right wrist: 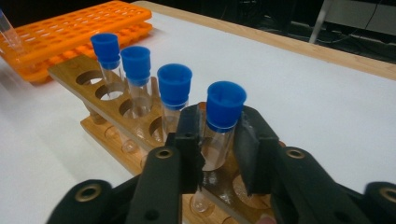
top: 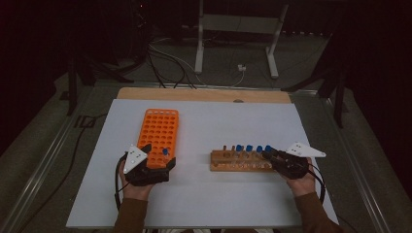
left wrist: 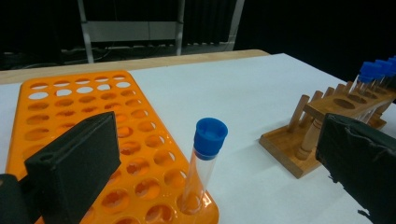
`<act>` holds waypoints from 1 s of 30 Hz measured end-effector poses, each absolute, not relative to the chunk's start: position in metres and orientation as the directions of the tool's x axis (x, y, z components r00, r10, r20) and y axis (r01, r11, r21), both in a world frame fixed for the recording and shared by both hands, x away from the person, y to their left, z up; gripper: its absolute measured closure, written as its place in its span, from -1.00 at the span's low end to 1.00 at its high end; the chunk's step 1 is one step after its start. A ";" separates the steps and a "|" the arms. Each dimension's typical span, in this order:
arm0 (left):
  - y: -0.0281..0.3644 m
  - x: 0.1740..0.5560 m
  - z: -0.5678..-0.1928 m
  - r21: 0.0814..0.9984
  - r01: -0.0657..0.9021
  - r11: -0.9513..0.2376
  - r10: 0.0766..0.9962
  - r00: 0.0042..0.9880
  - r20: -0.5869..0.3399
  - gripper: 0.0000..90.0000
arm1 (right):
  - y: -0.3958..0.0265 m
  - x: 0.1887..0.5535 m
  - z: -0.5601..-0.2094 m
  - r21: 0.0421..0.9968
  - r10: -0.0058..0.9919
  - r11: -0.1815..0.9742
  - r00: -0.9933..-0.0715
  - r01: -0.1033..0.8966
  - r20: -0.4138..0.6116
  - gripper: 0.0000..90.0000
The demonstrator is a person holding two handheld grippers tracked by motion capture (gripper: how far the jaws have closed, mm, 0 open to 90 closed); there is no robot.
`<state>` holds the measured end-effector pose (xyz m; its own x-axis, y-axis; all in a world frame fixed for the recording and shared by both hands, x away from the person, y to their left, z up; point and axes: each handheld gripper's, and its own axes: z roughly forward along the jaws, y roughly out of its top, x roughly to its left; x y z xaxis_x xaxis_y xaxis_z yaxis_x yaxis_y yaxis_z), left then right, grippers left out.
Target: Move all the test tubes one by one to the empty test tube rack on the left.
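Note:
An orange tube rack (top: 158, 128) lies at the left of the white table, with one blue-capped tube (top: 165, 152) standing near its front corner. My left gripper (top: 158, 159) is open around that corner. In the left gripper view the tube (left wrist: 205, 158) stands untouched between the wide jaws of the left gripper (left wrist: 219, 154). A wooden rack (top: 233, 165) at centre right holds several blue-capped tubes. My right gripper (top: 268, 154) is at its right end. In the right gripper view the right gripper (right wrist: 219, 140) is shut on the nearest tube (right wrist: 223, 121), just under its cap.
Three more capped tubes (right wrist: 173, 86) stand in a row in the wooden rack (right wrist: 70, 70), close behind the held one. The orange rack (right wrist: 79, 28) lies beyond. A bare wooden strip (top: 204, 94) edges the table's far side; metal stand legs (top: 199, 48) and cables are on the floor.

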<state>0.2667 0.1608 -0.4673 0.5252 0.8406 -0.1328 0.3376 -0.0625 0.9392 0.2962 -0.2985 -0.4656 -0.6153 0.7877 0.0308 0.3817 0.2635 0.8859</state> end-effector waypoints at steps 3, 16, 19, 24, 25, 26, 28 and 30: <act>0.162 0.267 -0.467 0.941 0.334 -0.059 0.841 0.524 -0.133 -0.98 | -0.297 0.296 -0.466 0.884 0.782 0.271 -0.623 0.380 0.028 0.67; 0.161 0.268 -0.465 0.940 0.335 -0.067 0.840 0.527 -0.128 -0.98 | -0.298 0.296 -0.465 0.886 0.785 0.261 -0.619 0.382 0.035 0.70; 0.161 0.268 -0.465 0.940 0.334 -0.062 0.840 0.526 -0.132 -0.98 | -0.300 0.295 -0.462 0.891 0.786 0.249 -0.617 0.380 0.044 0.70; 0.161 0.269 -0.463 0.940 0.335 -0.062 0.843 0.521 -0.130 -0.98 | -0.304 0.293 -0.452 0.905 0.784 0.225 -0.618 0.361 0.052 0.70; 0.160 0.269 -0.463 0.941 0.332 -0.062 0.843 0.522 -0.129 -0.98 | -0.305 0.292 -0.450 0.908 0.784 0.222 -0.619 0.355 0.051 0.70; 0.160 0.269 -0.462 0.942 0.331 -0.059 0.844 0.521 -0.130 -0.98 | -0.305 0.292 -0.448 0.910 0.783 0.219 -0.620 0.353 0.052 0.70; 0.159 0.268 -0.461 0.943 0.327 -0.060 0.843 0.523 -0.128 -0.98 | -0.305 0.291 -0.445 0.913 0.782 0.219 -0.621 0.345 0.047 0.70; 0.158 0.268 -0.460 0.943 0.326 -0.062 0.843 0.524 -0.125 -0.98 | -0.305 0.290 -0.441 0.914 0.782 0.212 -0.621 0.344 0.052 0.70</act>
<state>0.2678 0.1580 -0.4600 0.5237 0.8427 -0.1251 0.3256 -0.0623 0.9435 0.2903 -0.3049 -0.4413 -0.6207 0.7823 0.0520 0.3445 0.2125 0.9144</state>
